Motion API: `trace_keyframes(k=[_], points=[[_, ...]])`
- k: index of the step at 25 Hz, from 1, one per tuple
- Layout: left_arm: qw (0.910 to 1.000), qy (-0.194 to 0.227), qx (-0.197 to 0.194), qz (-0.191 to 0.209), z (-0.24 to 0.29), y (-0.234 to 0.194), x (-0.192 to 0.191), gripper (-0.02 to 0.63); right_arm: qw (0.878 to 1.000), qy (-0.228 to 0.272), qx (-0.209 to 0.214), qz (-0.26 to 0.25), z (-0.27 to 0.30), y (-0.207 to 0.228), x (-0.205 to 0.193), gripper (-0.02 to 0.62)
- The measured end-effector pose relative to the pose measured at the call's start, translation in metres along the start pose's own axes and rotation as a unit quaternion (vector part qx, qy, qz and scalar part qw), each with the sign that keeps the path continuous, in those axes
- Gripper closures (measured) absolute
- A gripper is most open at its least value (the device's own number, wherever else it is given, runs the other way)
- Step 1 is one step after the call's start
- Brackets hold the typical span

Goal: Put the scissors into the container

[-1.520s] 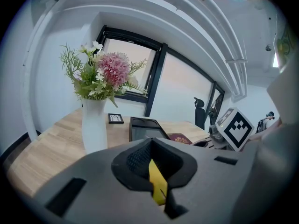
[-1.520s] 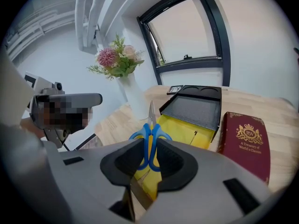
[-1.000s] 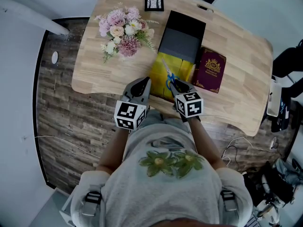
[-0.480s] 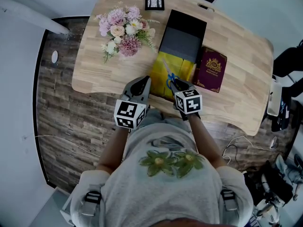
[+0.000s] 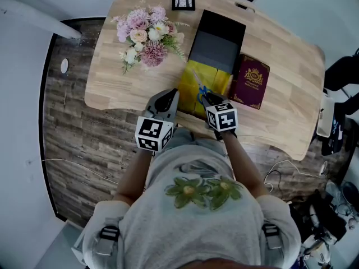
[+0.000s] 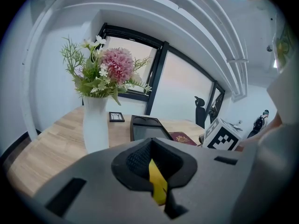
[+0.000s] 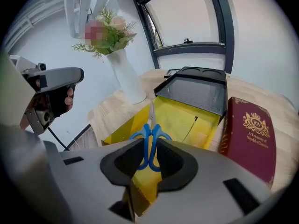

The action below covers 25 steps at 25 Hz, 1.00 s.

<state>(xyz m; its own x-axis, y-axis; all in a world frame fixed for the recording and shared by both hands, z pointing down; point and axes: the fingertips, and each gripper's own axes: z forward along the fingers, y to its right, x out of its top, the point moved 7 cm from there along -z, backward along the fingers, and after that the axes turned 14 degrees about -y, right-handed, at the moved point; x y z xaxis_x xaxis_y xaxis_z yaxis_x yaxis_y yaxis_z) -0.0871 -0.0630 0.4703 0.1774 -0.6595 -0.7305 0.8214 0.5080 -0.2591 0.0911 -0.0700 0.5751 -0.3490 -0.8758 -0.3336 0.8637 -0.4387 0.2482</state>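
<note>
Blue-handled scissors (image 7: 150, 139) sit in my right gripper (image 7: 149, 160), which is shut on their handles; the blades point away over the open yellow container (image 7: 187, 120). In the head view the scissors (image 5: 199, 91) hang over the container's (image 5: 188, 86) near part, just ahead of the right gripper (image 5: 205, 100). My left gripper (image 5: 168, 100) is at the container's near left edge. In its own view the left gripper (image 6: 156, 181) looks shut, with a thin yellow strip of the container's wall (image 6: 158, 183) between the pads.
A black box (image 5: 216, 41) stands just behind the yellow container, and a dark red book (image 5: 251, 82) lies to its right. A white vase of flowers (image 5: 146, 35) is at the left and a small picture frame (image 5: 182, 0) at the far edge. The wooden table's near edge (image 5: 134, 108) runs under both grippers.
My right gripper has sunk a little with the scissors and tipped further down over the yellow container. The left gripper has stayed where it was.
</note>
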Motion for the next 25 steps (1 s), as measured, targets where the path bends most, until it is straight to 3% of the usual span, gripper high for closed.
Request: trace_keyframes(k=[25], points=[[1.0000, -0.003, 0.000, -0.003, 0.006, -0.006, 0.005, 0.601, 0.998, -0.062, -0.021, -0.012, 0.029, 0.001, 0.005, 0.511]])
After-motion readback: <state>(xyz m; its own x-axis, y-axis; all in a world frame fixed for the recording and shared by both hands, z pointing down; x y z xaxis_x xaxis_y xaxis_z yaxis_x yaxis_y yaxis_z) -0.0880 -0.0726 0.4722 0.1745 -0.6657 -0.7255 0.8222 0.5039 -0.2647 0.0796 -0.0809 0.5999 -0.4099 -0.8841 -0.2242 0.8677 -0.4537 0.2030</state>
